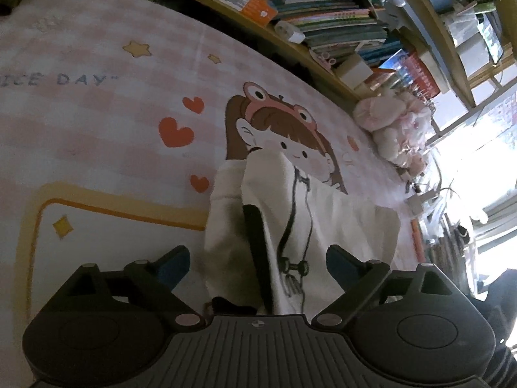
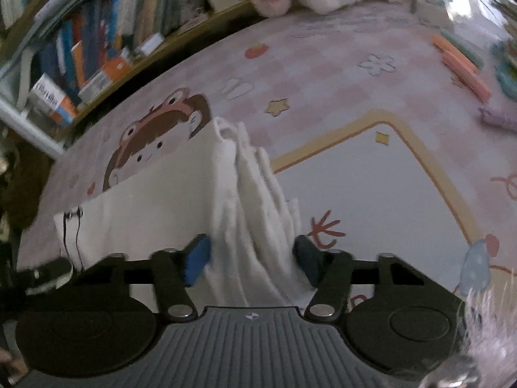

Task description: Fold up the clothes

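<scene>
A white garment (image 1: 339,220) with a black headphone drawing (image 1: 290,258) lies partly folded on a pink cartoon play mat (image 1: 97,123). My left gripper (image 1: 258,266) hovers over its near end. The jaws stand wide open, the cloth lies between the blue pads, and neither pad touches it. In the right wrist view the same garment (image 2: 155,200) spreads to the left, with a bunched ridge of folds running toward me. My right gripper (image 2: 252,257) has that ridge filling the gap between its pads, which press on it from both sides.
A low bookshelf (image 1: 323,9) packed with books runs along the mat's far edge. Pink and white plush toys (image 1: 394,123) sit at its end. Orange and purple items (image 2: 462,68) lie on the mat's right side. A fluffy lilac sleeve (image 2: 484,323) shows at the lower right.
</scene>
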